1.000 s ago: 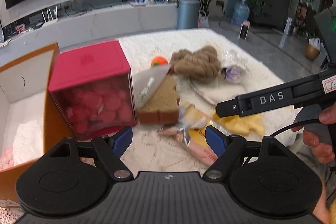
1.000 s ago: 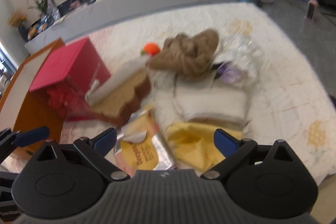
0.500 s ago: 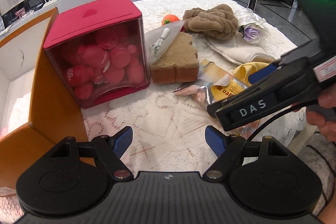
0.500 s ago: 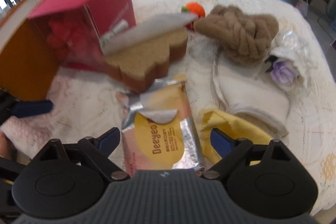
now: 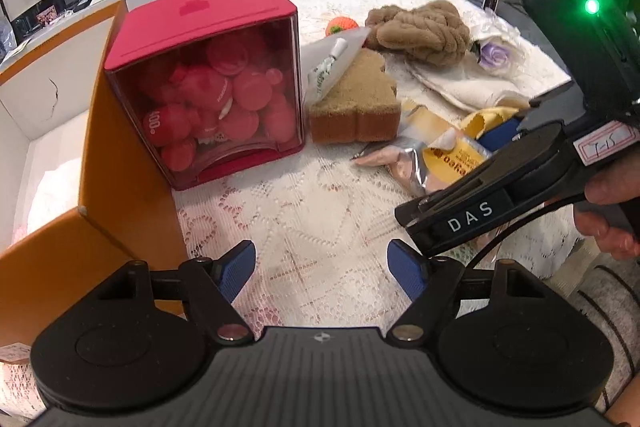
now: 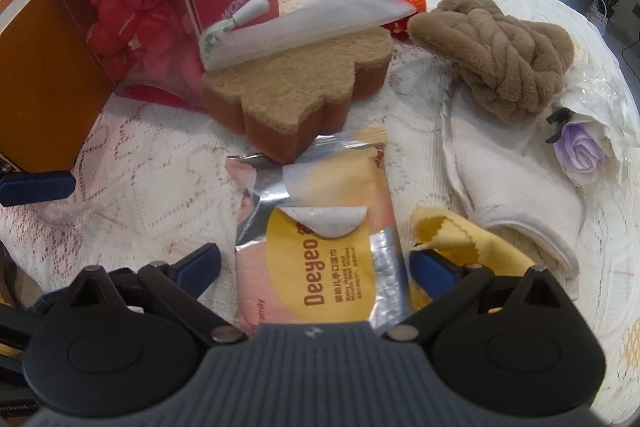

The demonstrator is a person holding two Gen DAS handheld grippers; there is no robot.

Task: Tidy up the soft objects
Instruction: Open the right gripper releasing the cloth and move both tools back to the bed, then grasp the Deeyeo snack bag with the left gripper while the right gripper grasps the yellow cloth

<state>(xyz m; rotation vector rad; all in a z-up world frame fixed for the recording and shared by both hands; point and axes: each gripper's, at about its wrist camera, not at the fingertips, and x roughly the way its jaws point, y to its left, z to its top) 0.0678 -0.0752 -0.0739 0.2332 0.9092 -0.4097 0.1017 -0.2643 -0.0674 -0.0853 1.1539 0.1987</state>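
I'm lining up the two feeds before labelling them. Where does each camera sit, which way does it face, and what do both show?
Left wrist: sits on the left gripper, looks down across the lace-covered table at the red box; the right gripper and a hand enter at its right edge.
Right wrist: sits on the right gripper, looks steeply down at the wipes packet between its opening jaws, untouched.
Shared: red box, sponge, packet, brown knot plush, yellow cloth.

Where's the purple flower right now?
In the right wrist view the purple flower lies at the far right, on the white cloth, just below the brown knotted plush.
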